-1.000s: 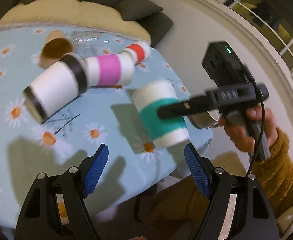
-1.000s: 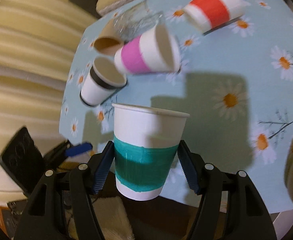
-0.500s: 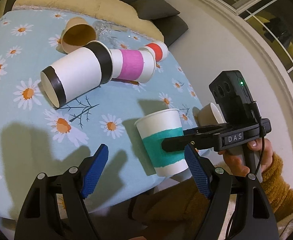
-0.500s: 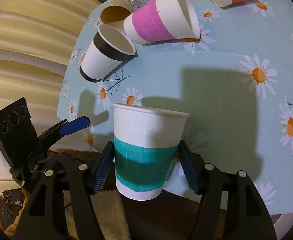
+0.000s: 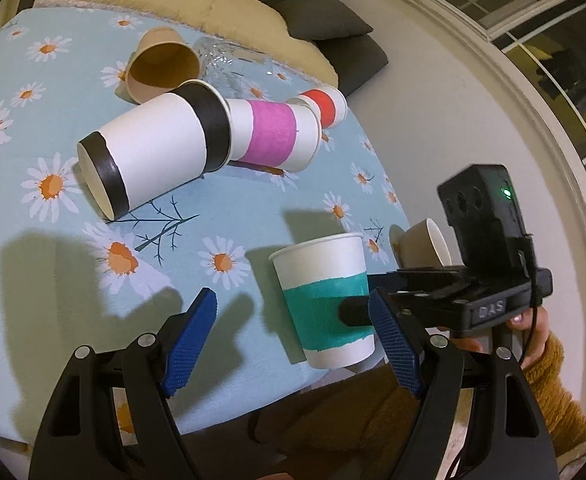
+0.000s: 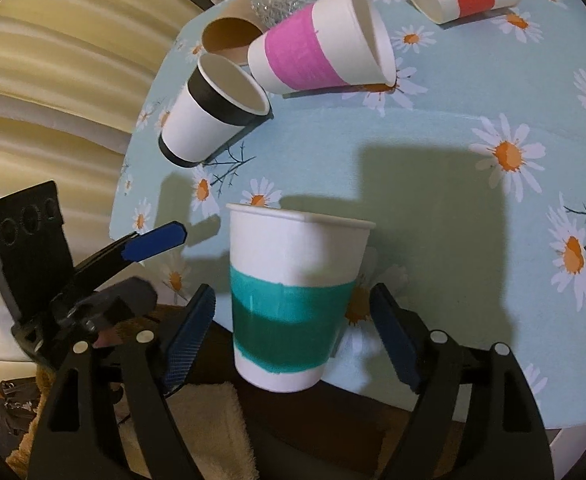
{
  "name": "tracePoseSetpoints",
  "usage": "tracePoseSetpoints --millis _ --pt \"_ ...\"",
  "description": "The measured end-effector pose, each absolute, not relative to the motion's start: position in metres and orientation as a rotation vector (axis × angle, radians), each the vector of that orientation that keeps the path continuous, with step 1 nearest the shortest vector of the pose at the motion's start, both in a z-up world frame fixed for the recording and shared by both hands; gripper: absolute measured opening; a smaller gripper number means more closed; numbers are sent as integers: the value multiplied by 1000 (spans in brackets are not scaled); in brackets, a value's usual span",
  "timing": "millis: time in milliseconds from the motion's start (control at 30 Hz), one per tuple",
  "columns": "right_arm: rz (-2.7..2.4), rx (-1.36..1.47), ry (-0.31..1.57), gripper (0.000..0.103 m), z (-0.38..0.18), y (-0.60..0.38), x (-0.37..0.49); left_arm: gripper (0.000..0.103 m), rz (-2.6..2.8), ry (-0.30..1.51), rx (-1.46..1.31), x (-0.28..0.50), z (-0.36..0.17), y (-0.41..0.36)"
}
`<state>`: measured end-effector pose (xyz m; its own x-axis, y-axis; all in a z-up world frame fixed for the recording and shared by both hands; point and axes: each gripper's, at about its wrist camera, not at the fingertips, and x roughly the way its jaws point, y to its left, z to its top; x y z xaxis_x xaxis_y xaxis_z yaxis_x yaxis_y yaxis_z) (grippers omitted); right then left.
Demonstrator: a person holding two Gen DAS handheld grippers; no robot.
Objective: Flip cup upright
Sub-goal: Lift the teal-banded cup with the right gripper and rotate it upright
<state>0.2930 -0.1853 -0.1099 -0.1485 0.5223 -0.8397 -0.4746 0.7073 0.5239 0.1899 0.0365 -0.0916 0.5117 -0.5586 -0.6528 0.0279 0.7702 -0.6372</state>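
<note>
Right wrist view: teal-banded cup (image 6: 293, 300) stands upright at the worktop (image 6: 473, 184) edge, six o'clock, my right gripper (image 6: 293, 334) fingers parted around it. Left gripper (image 5: 293, 340) open, empty. I'd back away next.

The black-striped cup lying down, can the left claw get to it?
Probably yes. The left claw is open and empty, and bare tablecloth lies between it and the black-striped cup.

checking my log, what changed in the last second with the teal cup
The right hand-held gripper carried the teal-banded cup down to the table edge, upright, then opened its jaws and let go. The left hand-held gripper stayed open and empty; the other cups stayed lying down.
</note>
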Motion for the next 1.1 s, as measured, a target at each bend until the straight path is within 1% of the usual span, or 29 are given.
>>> tracePoseSetpoints --millis 367,500,733,1100 --pt "885 79 1435 79 -82 -230 275 77 -347 1064 -634 205 -89 12" --pt "898 103 1424 79 -78 -247 269 77 -279 1103 -588 210 -86 0" --pt "929 130 1415 79 -88 -264 258 77 -213 1197 -562 225 -88 -23" --pt "994 210 1424 79 -101 -280 250 77 -78 1318 -436 246 -96 -55"
